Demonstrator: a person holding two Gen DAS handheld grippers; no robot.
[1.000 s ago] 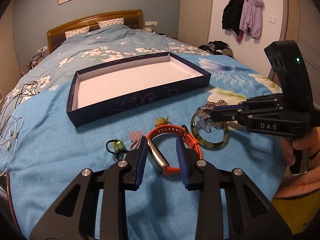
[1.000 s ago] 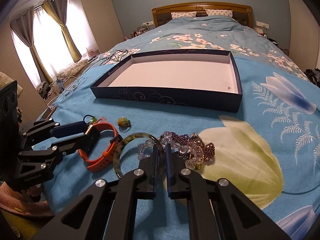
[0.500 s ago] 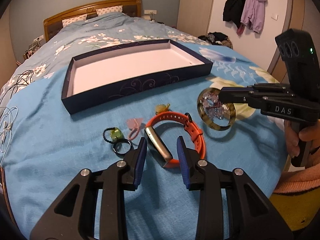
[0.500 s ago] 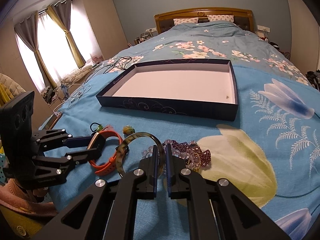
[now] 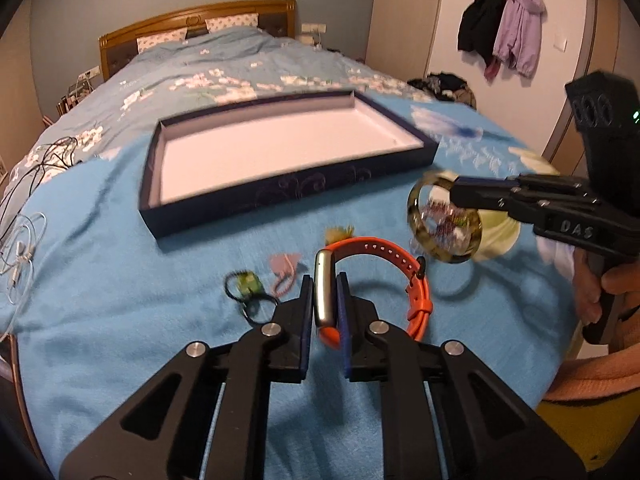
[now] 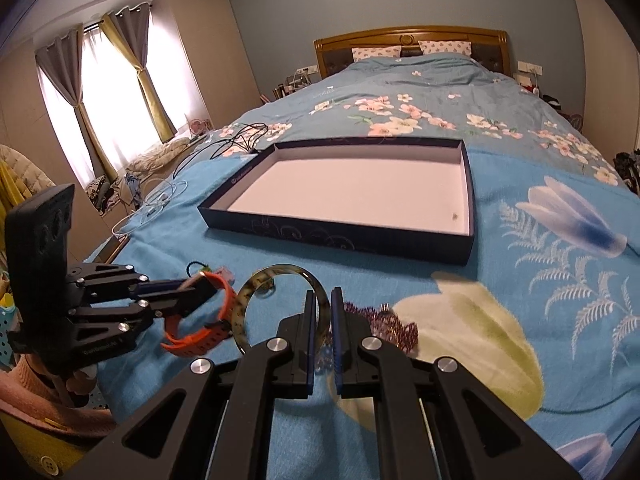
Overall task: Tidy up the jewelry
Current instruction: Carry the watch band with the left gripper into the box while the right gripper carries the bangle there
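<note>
An orange watch (image 5: 384, 248) lies partly lifted off the blue bedspread. My left gripper (image 5: 325, 280) is closing, and its pads press on the watch's silver body. In the right wrist view the left gripper (image 6: 204, 286) holds the watch (image 6: 200, 338) just above the bed. My right gripper (image 6: 321, 294) is shut on a tortoiseshell bangle (image 6: 256, 284), held upright in the air. From the left wrist view, the bangle (image 5: 416, 216) hangs at the right gripper's (image 5: 456, 192) tip. A pile of purple and clear beads (image 6: 384, 320) lies below. The dark blue box (image 5: 280, 196) stands beyond, white inside.
A green charm on black rings (image 5: 248, 286), a pink trinket (image 5: 284, 268) and a small yellow piece (image 5: 340, 234) lie on the bed left of the watch. Cables (image 5: 24, 236) lie at the left edge. A person's hand (image 5: 616, 280) grips the right tool.
The left jaws have closed from wide apart onto the watch body and tipped it up. The right gripper has lifted the bangle off the bead pile.
</note>
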